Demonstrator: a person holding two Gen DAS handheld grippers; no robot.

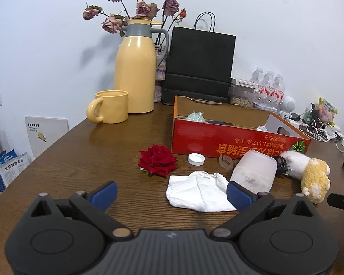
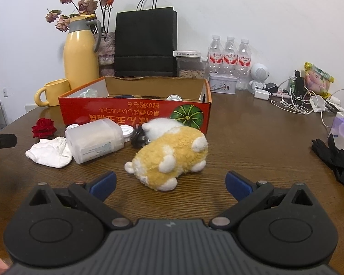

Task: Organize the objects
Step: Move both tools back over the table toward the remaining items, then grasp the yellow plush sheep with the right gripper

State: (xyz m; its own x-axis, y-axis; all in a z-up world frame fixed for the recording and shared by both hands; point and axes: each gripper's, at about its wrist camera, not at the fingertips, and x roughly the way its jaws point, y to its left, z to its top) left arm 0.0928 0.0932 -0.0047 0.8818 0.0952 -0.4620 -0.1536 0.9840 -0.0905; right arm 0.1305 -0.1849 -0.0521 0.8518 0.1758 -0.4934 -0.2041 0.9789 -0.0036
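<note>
- Left gripper (image 1: 172,194): bottom of the left view, fingers spread, holding nothing, low over the desk (image 1: 80,160).
- Right gripper (image 2: 170,183): bottom of the right view, fingers spread, holding nothing.
- Cloth (image 1: 198,191): white, crumpled, lower centre of the left view, between the left fingers.
- Plush (image 2: 169,158): yellow and white, centre of the right view, just ahead of the right fingers.
- Jar (image 2: 95,139): on its side, touching the cloth.
- Rose (image 1: 157,162): red, left of the cloth.
- Cap (image 1: 196,159): white, by the box front.
- Box (image 2: 135,112): red, open, mid-frame.
- Mug (image 1: 109,110), flask (image 1: 135,71), bag (image 1: 199,64): rear.
</note>
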